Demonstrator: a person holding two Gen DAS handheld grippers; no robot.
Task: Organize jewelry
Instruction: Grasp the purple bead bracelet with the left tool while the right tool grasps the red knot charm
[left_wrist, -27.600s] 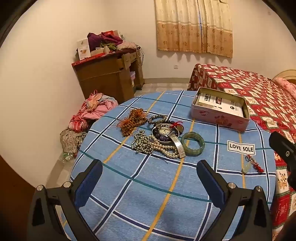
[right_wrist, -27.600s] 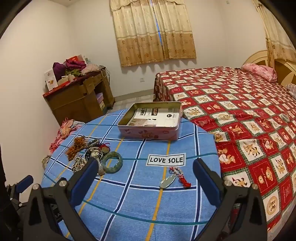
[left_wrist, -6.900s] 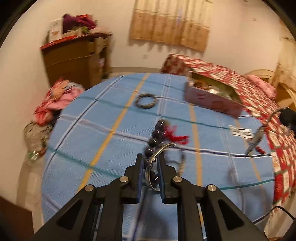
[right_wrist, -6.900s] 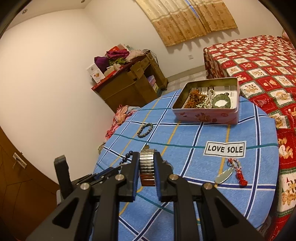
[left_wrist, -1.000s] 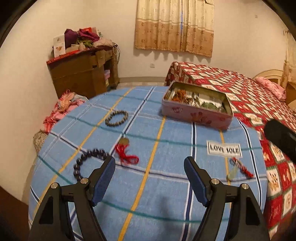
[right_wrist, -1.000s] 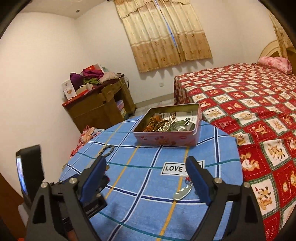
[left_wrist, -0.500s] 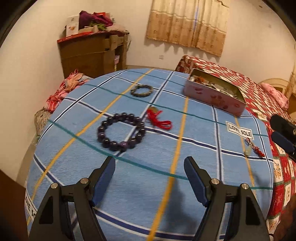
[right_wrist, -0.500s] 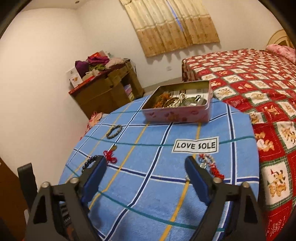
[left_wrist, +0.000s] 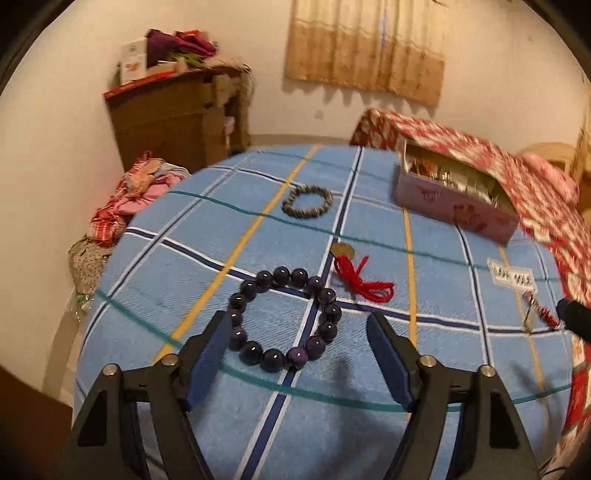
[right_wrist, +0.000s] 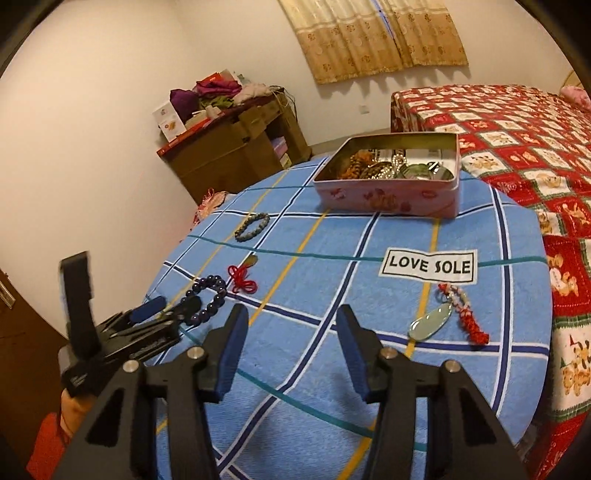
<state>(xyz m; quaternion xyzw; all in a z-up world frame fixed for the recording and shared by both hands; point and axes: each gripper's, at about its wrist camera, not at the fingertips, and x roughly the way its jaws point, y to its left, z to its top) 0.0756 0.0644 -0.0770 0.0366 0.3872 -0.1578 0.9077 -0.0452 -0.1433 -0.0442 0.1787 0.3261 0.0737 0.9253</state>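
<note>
While L gripper (left_wrist: 297, 334) hovered low over the table (left_wrist: 369, 424), its jaws were closing but clenched on nothing yet: the dark purple bead bracelet (left_wrist: 284, 319) lay flat on the blue checked cloth, mostly between the two fingers and just ahead of the tips. L finger (left_wrist: 208, 354) looked v. close to the bracelet's near-left beads; contact or not, can't tell. R finger of that gripper stood clear of the beads.

R gripper (right_wrist: 291, 349) also closing, empty, nothing between its fingers but bare cloth. Green pendant w/ red tassel (right_wrist: 447, 317) lay ahead and to the right of its R finger, apart from it.

Other loose pcs: red knotted cord charm (left_wrist: 360, 275) just beyond the bracelet, ahead of L gripper's R finger; small grey-green bead bracelet (left_wrist: 307, 201) farther ahead. Pink tin (right_wrist: 388, 194) sat at the far side, already holding several pcs.

Step in hand, judged: pick-up of purple bracelet by L gripper, task approx. past halfway. Next move calls for lowering tips to the cloth, one finger inside the loop and one outside (or pinch across one strand), then close, lift, carry to tin. Risk: beads roll or slide off the pads.
</note>
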